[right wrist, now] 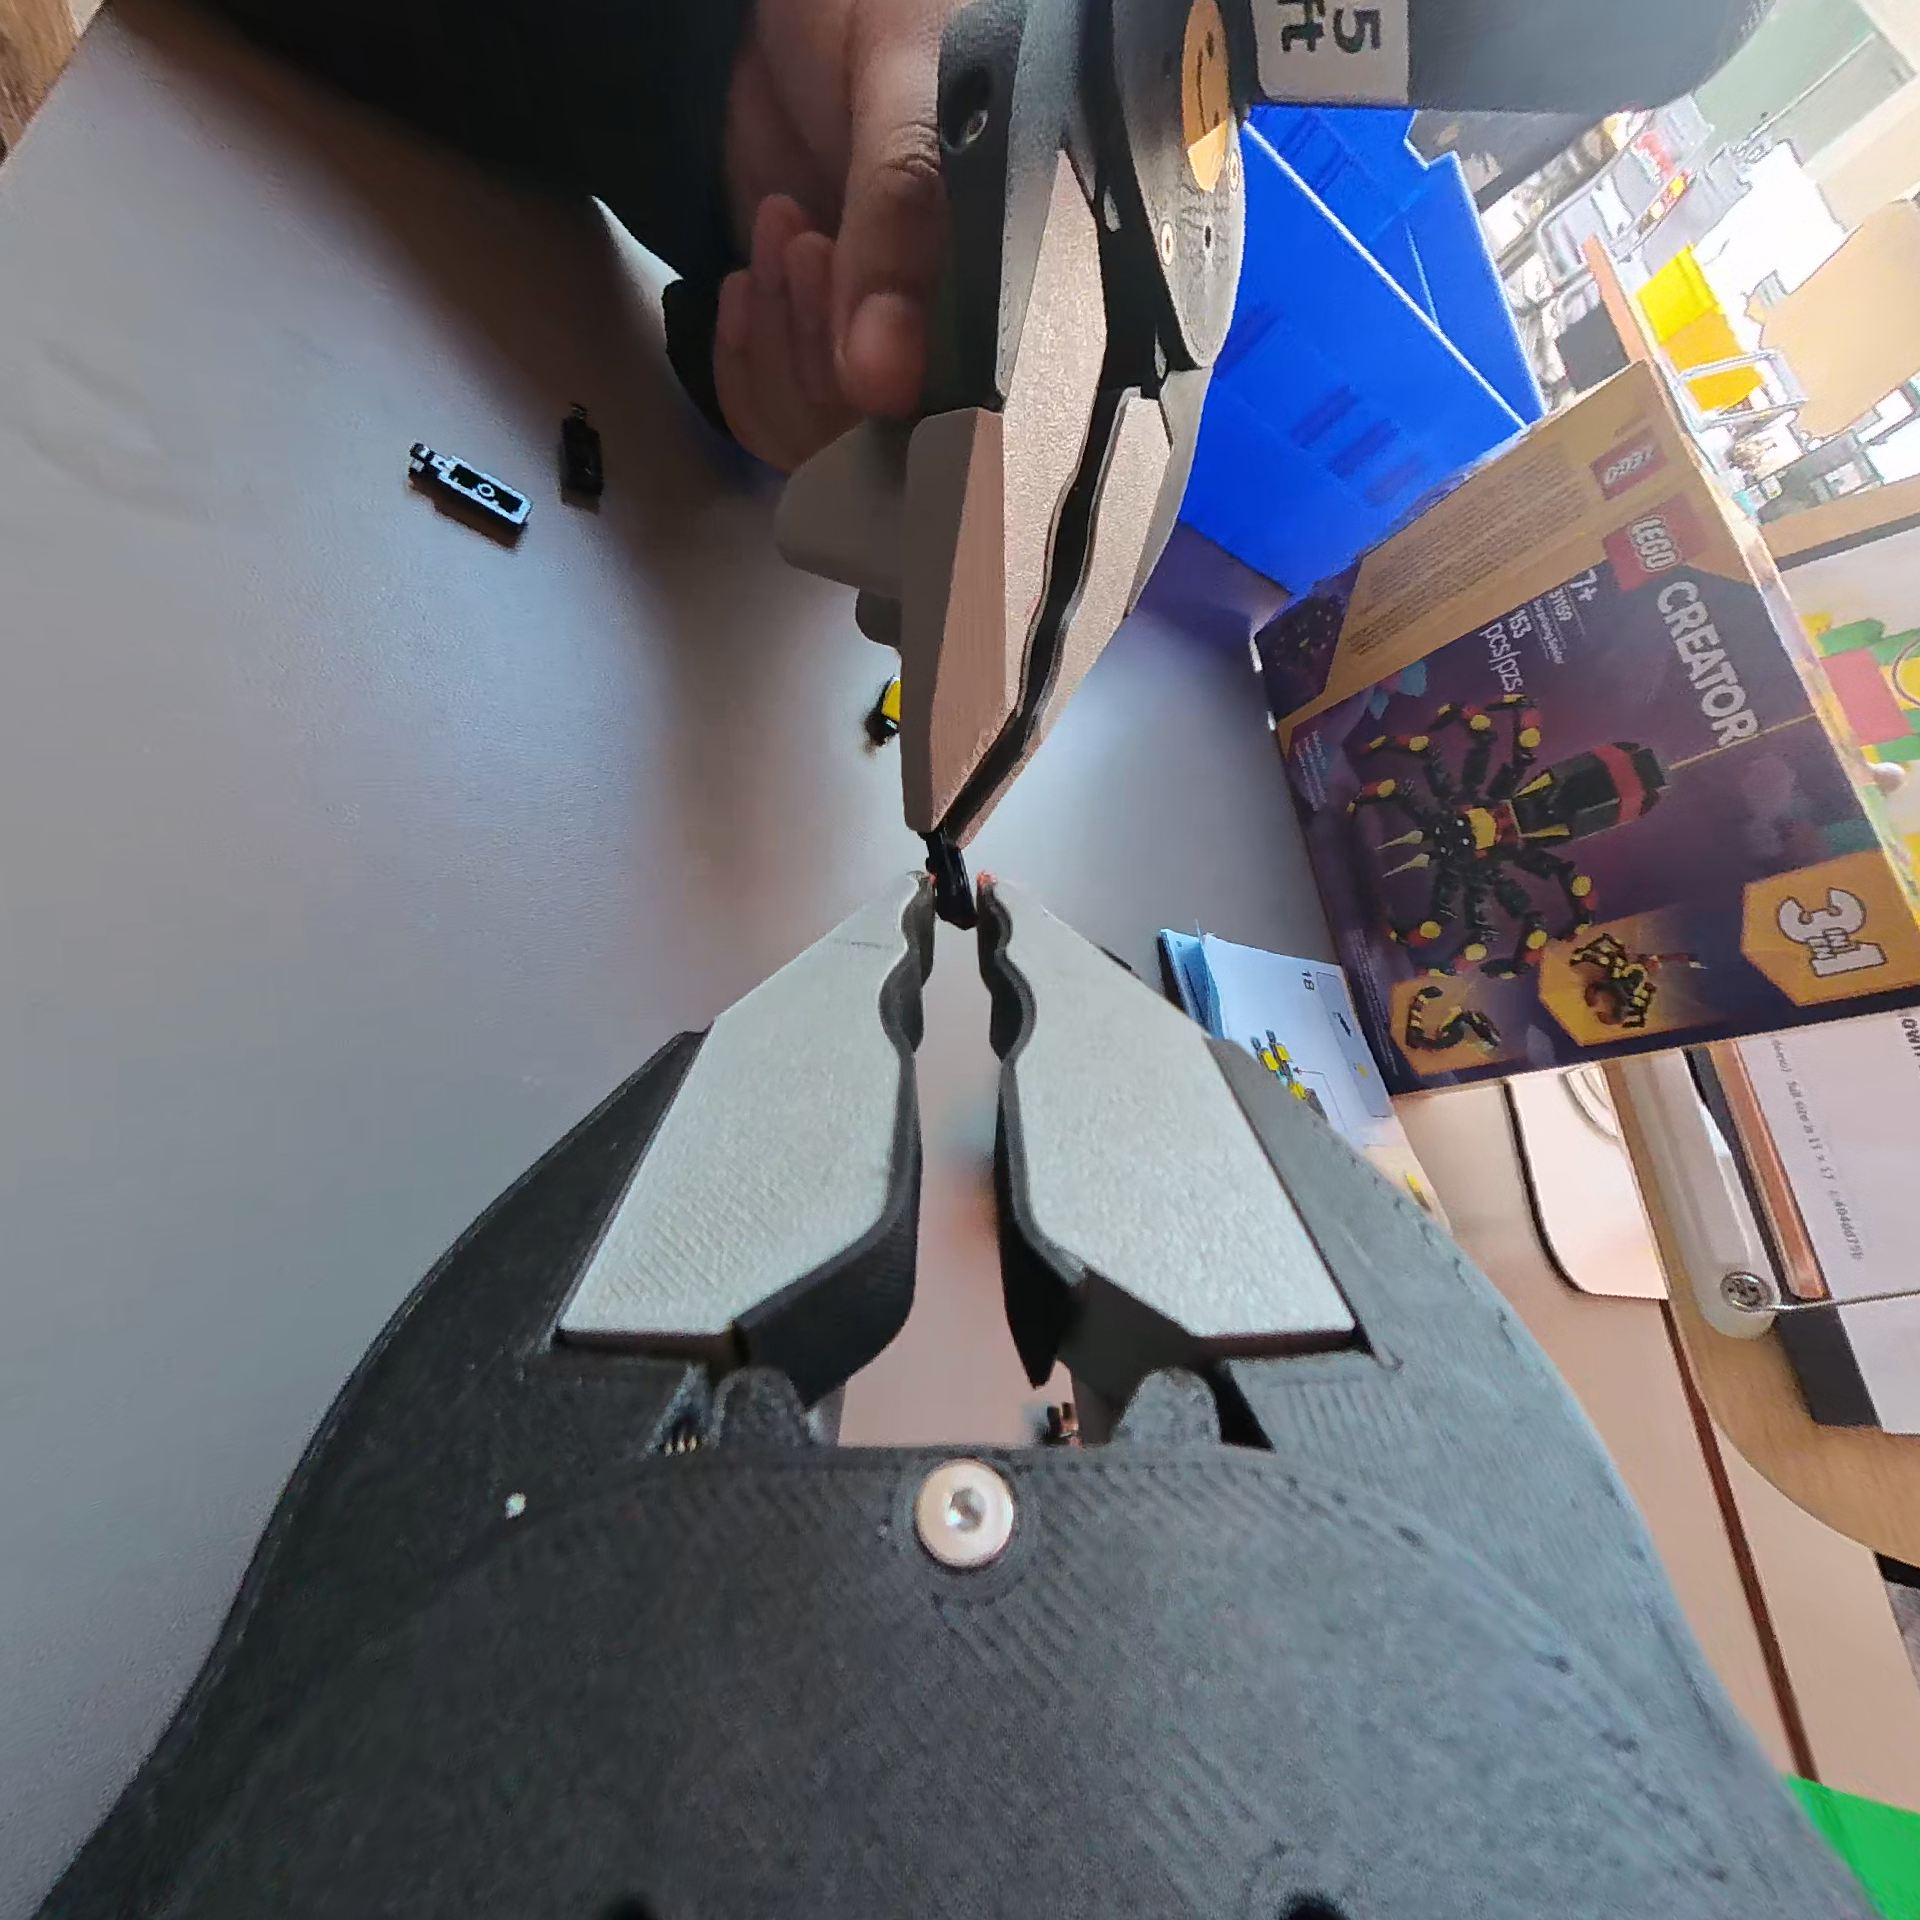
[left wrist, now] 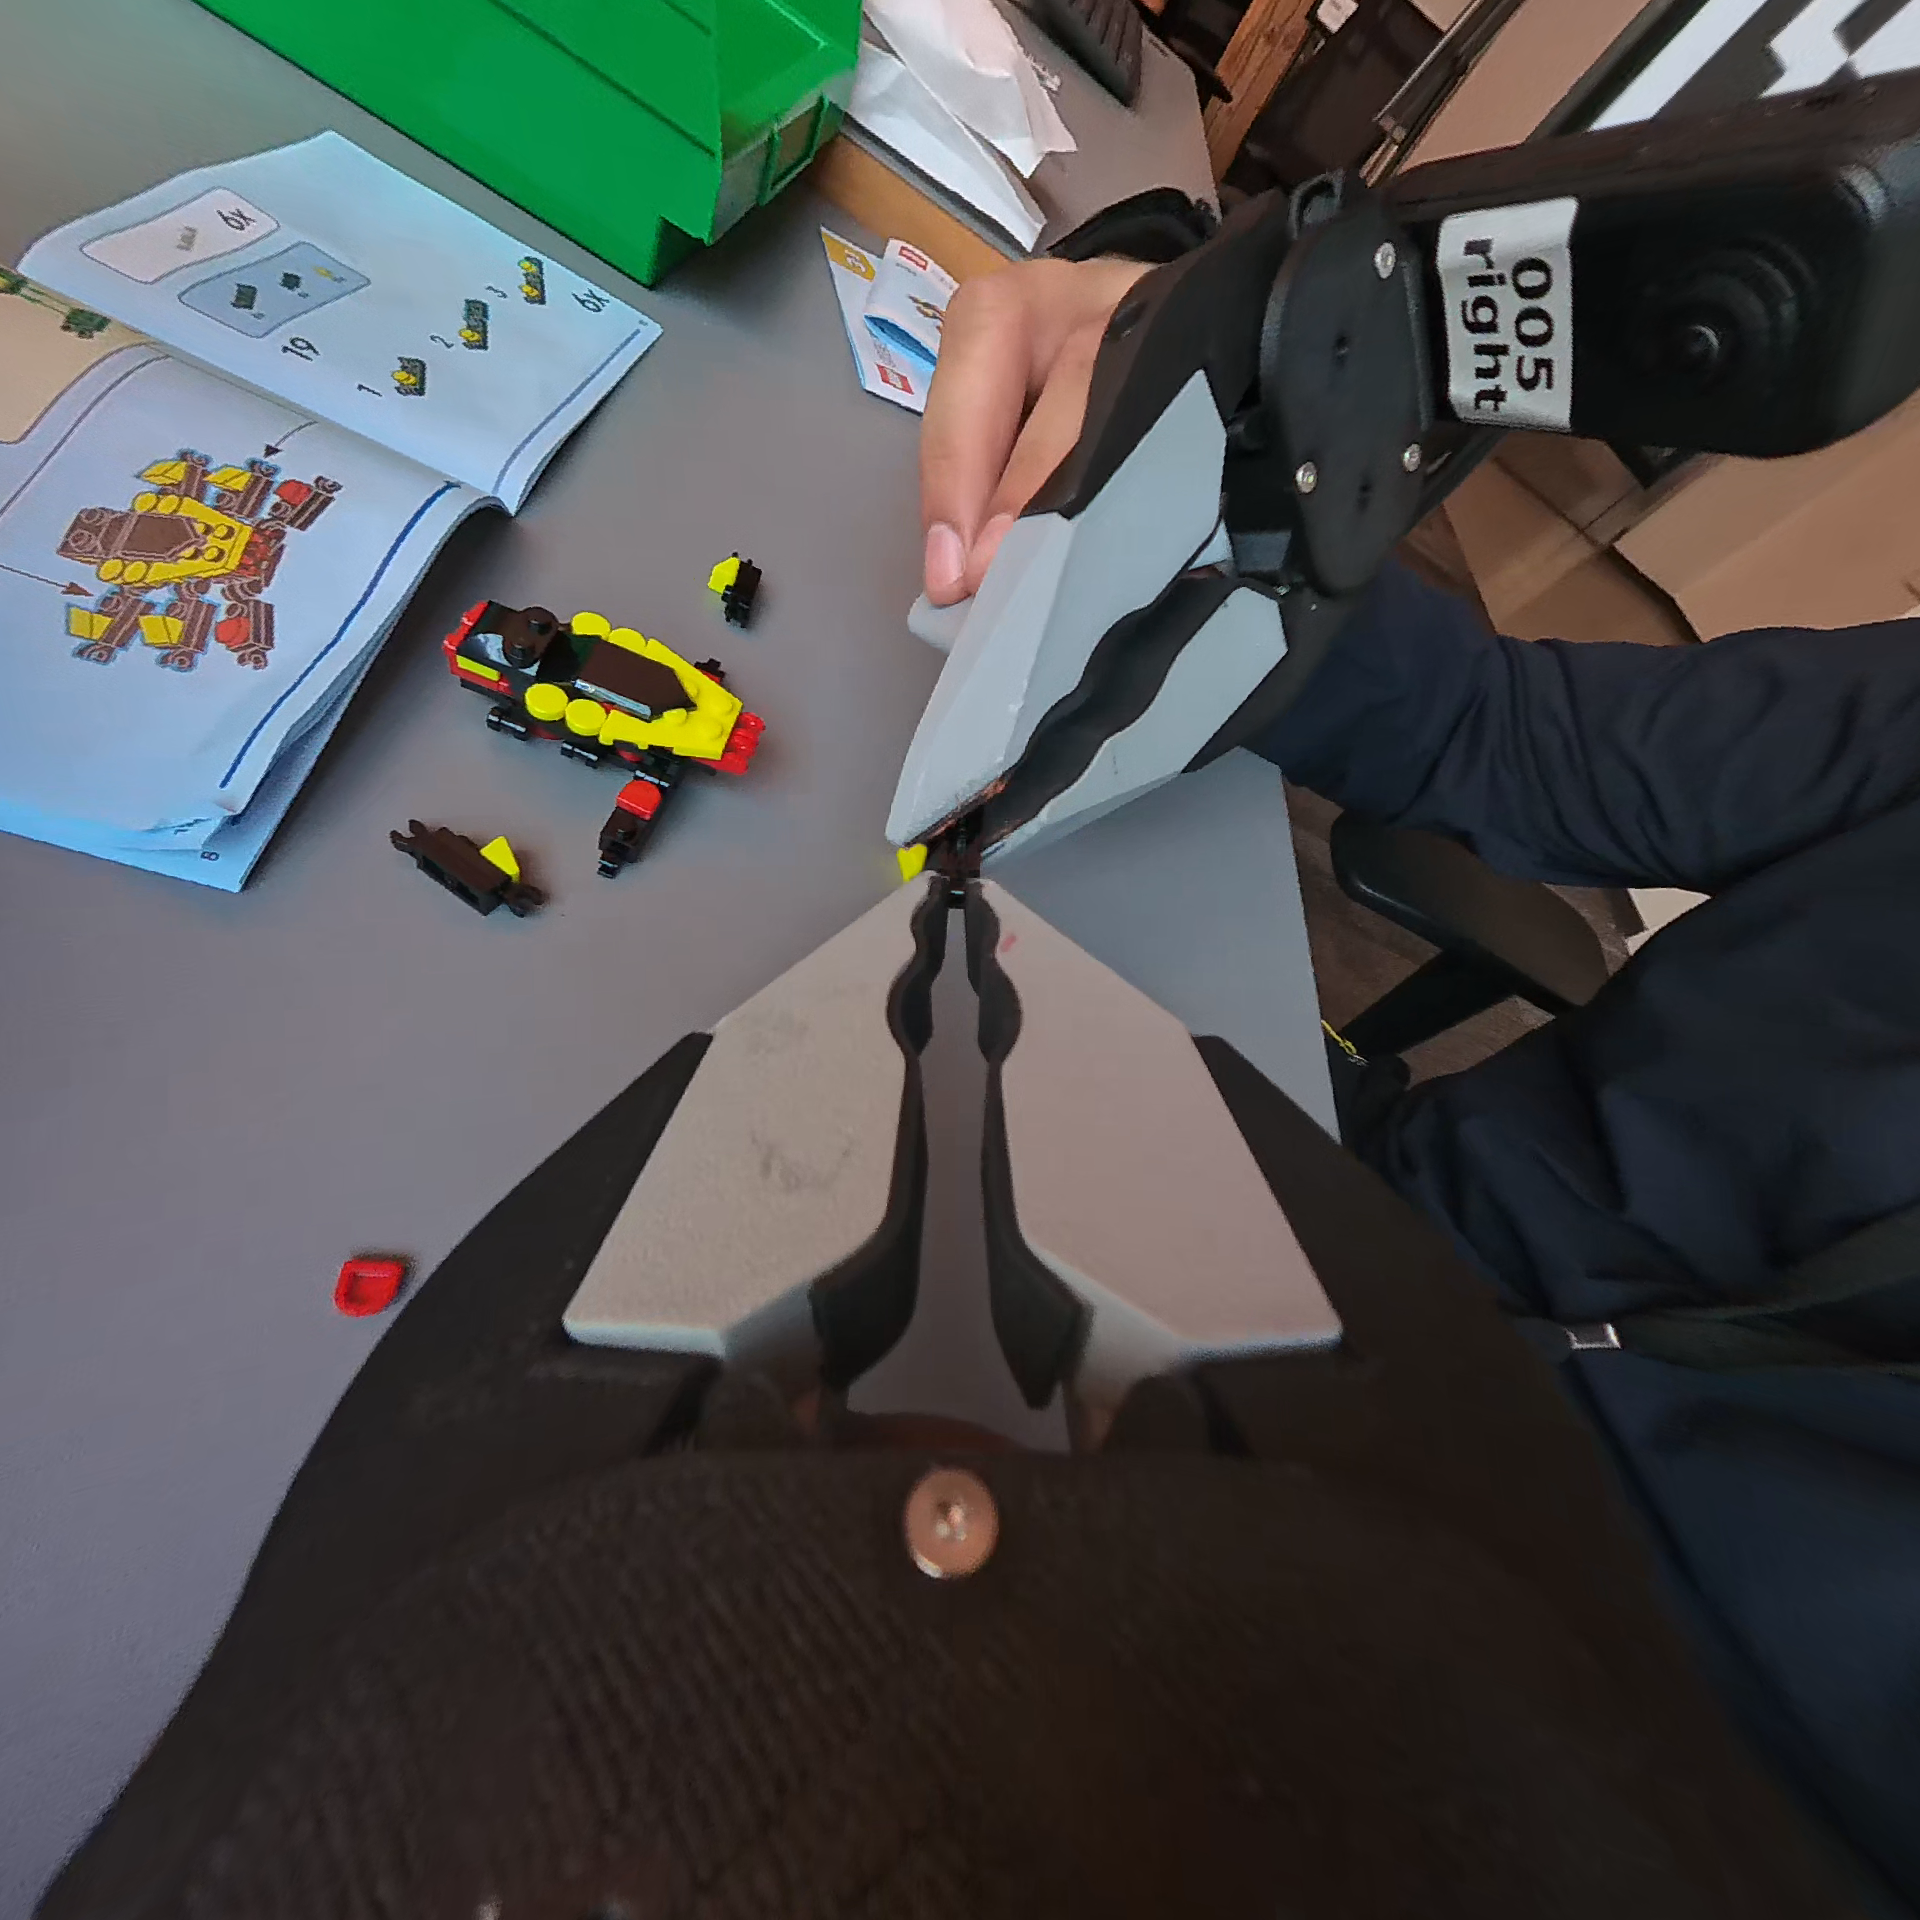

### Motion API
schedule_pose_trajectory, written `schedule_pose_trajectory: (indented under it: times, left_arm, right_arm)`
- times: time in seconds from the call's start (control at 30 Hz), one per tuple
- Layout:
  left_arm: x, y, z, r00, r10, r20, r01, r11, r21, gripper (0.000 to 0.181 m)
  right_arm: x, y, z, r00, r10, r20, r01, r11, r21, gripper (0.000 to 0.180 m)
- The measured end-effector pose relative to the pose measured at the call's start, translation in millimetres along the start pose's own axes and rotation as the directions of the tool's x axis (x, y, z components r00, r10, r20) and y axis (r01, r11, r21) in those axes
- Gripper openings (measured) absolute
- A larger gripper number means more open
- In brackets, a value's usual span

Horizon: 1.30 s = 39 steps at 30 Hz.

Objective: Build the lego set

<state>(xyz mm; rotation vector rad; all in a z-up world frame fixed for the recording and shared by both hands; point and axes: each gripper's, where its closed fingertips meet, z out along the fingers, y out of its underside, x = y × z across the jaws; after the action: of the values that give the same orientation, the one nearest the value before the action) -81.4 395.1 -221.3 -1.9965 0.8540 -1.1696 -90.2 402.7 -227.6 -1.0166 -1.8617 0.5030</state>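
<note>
My left gripper [left wrist: 953, 902] and my right gripper [left wrist: 951, 831] meet tip to tip above the grey table [left wrist: 312, 1091]. Both are shut on a small black leg piece [left wrist: 956, 862] with a yellow tip [left wrist: 912, 860]. The right wrist view shows the same: my right gripper [right wrist: 954, 898], the left gripper [right wrist: 948, 826] coming from above, and the black piece [right wrist: 952, 878] between them. The yellow, black and red spider body [left wrist: 603, 691] lies on the table to the left with one leg [left wrist: 634, 821] attached. Two loose leg pieces [left wrist: 736, 584] [left wrist: 468, 868] and a red piece [left wrist: 369, 1285] lie around it.
An open instruction booklet [left wrist: 312, 416] and a green bin [left wrist: 582, 104] sit at the far left. Small leaflets [left wrist: 883, 312] lie behind the right hand. The set's box [right wrist: 1558, 779], a blue bin [right wrist: 1330, 416] and two black pieces [right wrist: 470, 494] [right wrist: 582, 462] show in the right wrist view. My left and right fingertips are right by each other.
</note>
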Motion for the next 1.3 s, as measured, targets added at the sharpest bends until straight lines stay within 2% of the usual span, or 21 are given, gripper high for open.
schedule_pose_trajectory:
  times: [0.1, 0.17, 0.27, 0.33, 0.4, 0.5, 0.63, 0.73, 0.8, 0.93, 1.1, 1.3]
  left_arm:
    - [-4.9, 0.7, 0.4, 0.998, 0.047, 0.043, -0.046, 0.999, -0.008, 0.001]
    - [-16.1, 8.6, 1.9, 0.979, 0.152, 0.139, -0.143, 0.987, -0.076, 0.004]
    - [-29.5, 12.3, 4.5, 0.916, 0.311, 0.254, -0.279, 0.948, -0.155, 0.022]
    - [-38.5, 7.8, 2.9, 0.856, 0.398, 0.329, -0.355, 0.917, -0.184, 0.022]
    - [-47.6, -0.4, -1.6, 0.755, 0.506, 0.416, -0.456, 0.862, -0.222, 0.022]
    - [-55.3, -12.3, -7.2, 0.539, 0.668, 0.513, -0.608, 0.73, -0.312, 0.02]
    - [-47.5, -13.6, -0.8, 0.295, 0.821, 0.489, -0.741, 0.52, -0.425, 0.018]
    - [-34.2, -15.3, 5.0, 0.187, 0.867, 0.461, -0.805, 0.404, -0.434, 0.02]
    - [-27.1, -20.6, 5.2, 0.151, 0.866, 0.477, -0.829, 0.374, -0.417, 0.021]
    - [-19.3, -19.7, 9.8, 0.135, 0.877, 0.461, -0.849, 0.342, -0.402, 0.02]
    - [-12.9, -15.2, 17.7, 0.119, 0.895, 0.43, -0.863, 0.307, -0.401, 0.014]
    - [-10.6, -10.9, 18.8, 0.13, 0.909, 0.396, -0.866, 0.298, -0.4, 0.006]
  right_arm:
    - [1.3, 3.1, 1.0, 0.998, 0.06, 0.023, -0.06, 0.998, -0.008, 0.005]
    - [7.3, 7.6, 1.7, 0.992, 0.124, 0.019, -0.123, 0.992, -0.019, 0.004]
    - [17.0, 16.3, 1.4, 0.96, 0.276, 0.042, -0.275, 0.961, -0.036, 0.003]
    - [24.0, 20.4, -1.1, 0.925, 0.376, 0.06, -0.374, 0.927, -0.033, 0.003]
    - [29.3, 19.4, -5.0, 0.883, 0.459, 0.093, -0.46, 0.888, -0.01, 0.002]
    - [31.4, 13.6, -10.4, 0.808, 0.561, 0.178, -0.573, 0.82, 0.017, 0.003]
    - [26.1, 14.4, -12.2, 0.712, 0.647, 0.271, -0.668, 0.744, -0.021, 0.003]
    - [19.8, 16.7, -11.9, 0.642, 0.692, 0.33, -0.716, 0.695, -0.065, 0.002]
    - [16.8, 16.5, -12.1, 0.596, 0.715, 0.364, -0.744, 0.663, -0.085, 0.002]
    - [10.2, 11.7, -13.1, 0.518, 0.74, 0.429, -0.78, 0.615, -0.119, 0.002]
    - [-0.9, 9.4, -11.9, 0.457, 0.75, 0.477, -0.788, 0.59, -0.173, 0.002]
    - [-4.1, 8.0, -14.0, 0.423, 0.752, 0.505, -0.796, 0.575, -0.189, 0.002]
